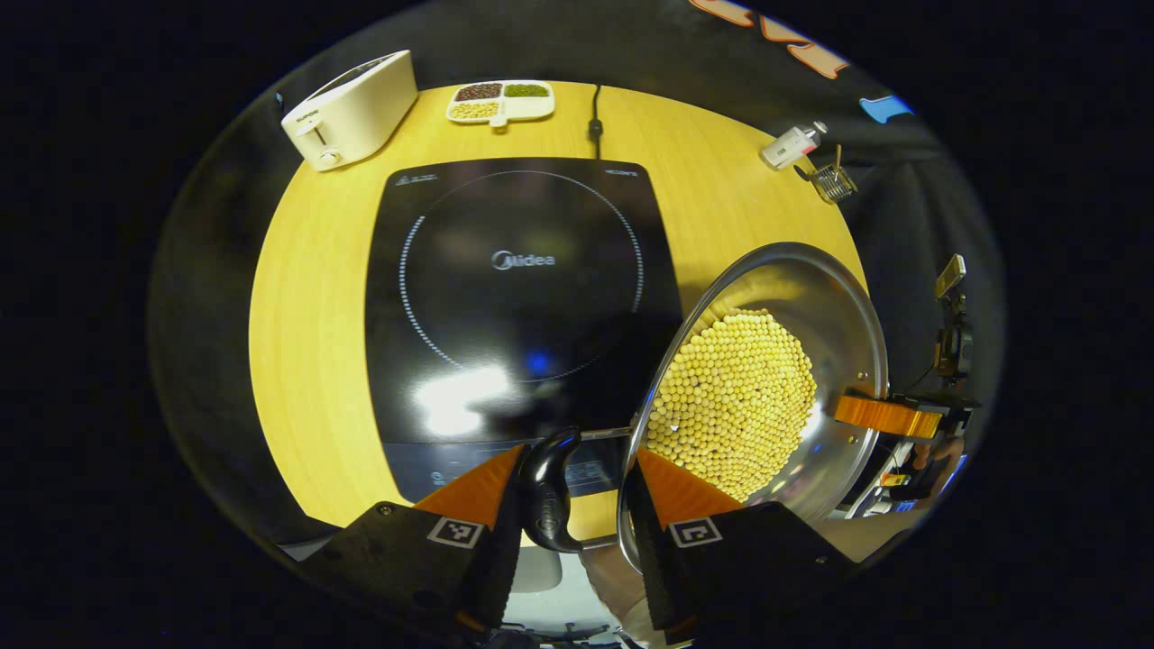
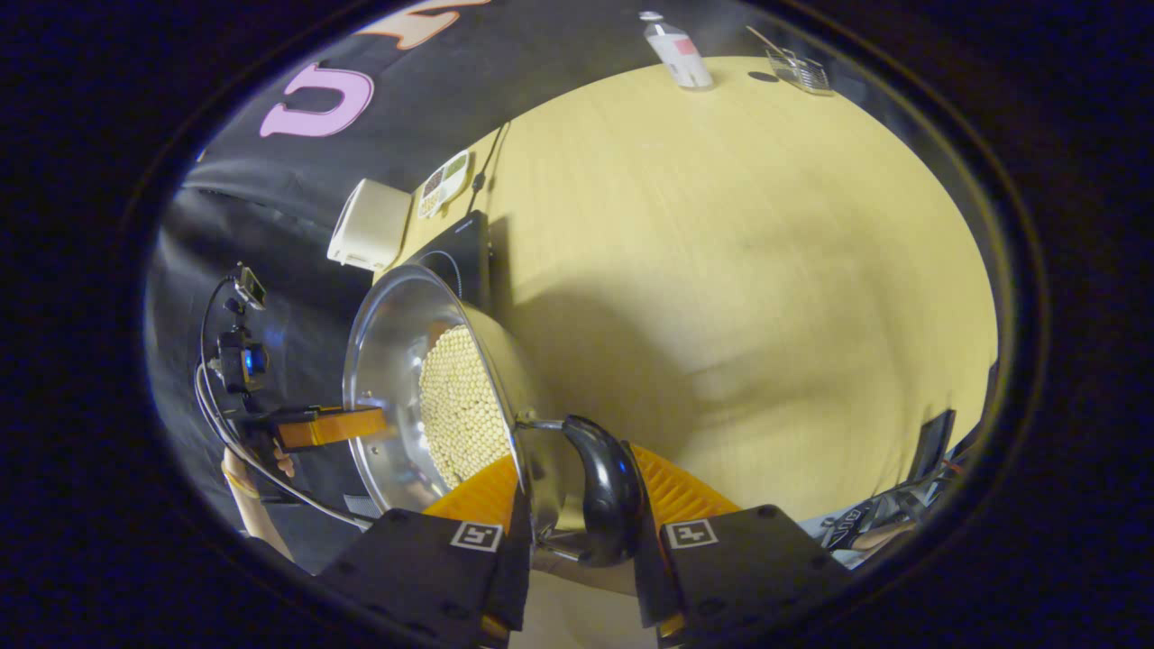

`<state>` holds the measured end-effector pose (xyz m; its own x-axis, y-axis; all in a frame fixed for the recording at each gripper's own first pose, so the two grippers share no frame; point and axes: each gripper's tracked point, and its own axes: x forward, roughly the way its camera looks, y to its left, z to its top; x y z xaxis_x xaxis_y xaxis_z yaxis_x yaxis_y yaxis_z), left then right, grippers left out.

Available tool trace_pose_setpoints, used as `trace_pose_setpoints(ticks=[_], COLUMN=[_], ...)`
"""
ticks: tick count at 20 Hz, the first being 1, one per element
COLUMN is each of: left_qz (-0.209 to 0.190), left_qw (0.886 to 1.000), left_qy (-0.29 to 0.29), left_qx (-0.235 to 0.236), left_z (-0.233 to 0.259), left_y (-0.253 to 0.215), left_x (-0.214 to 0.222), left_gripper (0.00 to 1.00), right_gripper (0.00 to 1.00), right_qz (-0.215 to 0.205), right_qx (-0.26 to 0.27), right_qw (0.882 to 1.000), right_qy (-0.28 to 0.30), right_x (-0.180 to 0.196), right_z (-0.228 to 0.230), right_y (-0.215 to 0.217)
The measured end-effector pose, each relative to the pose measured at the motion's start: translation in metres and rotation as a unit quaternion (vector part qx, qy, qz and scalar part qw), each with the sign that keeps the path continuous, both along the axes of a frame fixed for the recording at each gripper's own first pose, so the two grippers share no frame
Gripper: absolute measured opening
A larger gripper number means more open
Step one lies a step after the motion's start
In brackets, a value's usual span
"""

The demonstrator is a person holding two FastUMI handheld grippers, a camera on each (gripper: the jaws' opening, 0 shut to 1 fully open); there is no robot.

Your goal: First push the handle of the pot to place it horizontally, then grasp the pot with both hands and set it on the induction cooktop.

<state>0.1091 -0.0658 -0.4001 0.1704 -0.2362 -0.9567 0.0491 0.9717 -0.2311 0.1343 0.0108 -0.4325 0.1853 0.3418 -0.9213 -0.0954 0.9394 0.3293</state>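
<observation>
Now we hold the pot (image 1: 766, 379) by both side handles: our left gripper (image 1: 570, 491) has its fingers closed on the near black handle (image 1: 550, 491), and our right gripper (image 2: 577, 505) clamps the opposite handle (image 2: 606, 491). The pot looks lifted and tilted, just right of the induction cooktop (image 1: 518, 297) on the counter (image 1: 306, 297), with its bed of yellow beads (image 1: 735, 401) sloping. We judge the risk is spilling: uneven hands could tip the pot further, or a smooth handle could slip before it is centred over the cooktop ring.
</observation>
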Motion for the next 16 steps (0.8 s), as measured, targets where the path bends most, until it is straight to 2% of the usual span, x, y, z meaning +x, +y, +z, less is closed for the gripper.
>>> trace_pose_setpoints(ticks=[4,5,8,9,10,13,14,16], left_qz=[0.004,0.004,0.005,0.004,0.001,-0.003,-0.006,-0.01], left_qw=[1.0,1.0,0.999,0.999,0.998,0.997,0.997,0.996], left_qy=[-0.011,-0.015,-0.038,-0.048,-0.055,-0.071,-0.077,-0.084], left_qx=[0.005,0.008,0.016,0.02,0.023,0.029,0.031,0.035], left_z=[-0.001,-0.001,-0.001,0.0,0.0,0.001,-0.001,-0.001], left_y=[0.001,0.001,0.001,0.002,0.002,0.001,0.002,0.002], left_x=[0.0,0.0,0.002,0.003,0.002,0.004,0.004,0.005], left_gripper=[0.61,0.6,0.6,0.6,0.6,0.61,0.6,0.61], right_gripper=[0.51,0.45,0.45,0.51,0.45,0.45,0.51,0.51], right_qz=[0.006,0.007,0.004,0.003,0.002,-0.004,-0.007,-0.011], right_qx=[0.001,0.002,0.005,0.006,0.007,0.009,0.01,0.009], right_qw=[1.0,1.0,1.0,1.0,1.0,0.999,0.999,0.999], right_qy=[-0.012,-0.013,-0.02,-0.022,-0.026,-0.034,-0.037,-0.04], right_x=[0.002,0.002,0.005,0.006,0.008,0.011,0.01,0.008], right_z=[-0.002,-0.002,0.002,0.005,0.008,0.017,0.017,0.017], right_y=[0.001,0.002,-0.001,-0.003,-0.006,-0.012,-0.013,-0.014])
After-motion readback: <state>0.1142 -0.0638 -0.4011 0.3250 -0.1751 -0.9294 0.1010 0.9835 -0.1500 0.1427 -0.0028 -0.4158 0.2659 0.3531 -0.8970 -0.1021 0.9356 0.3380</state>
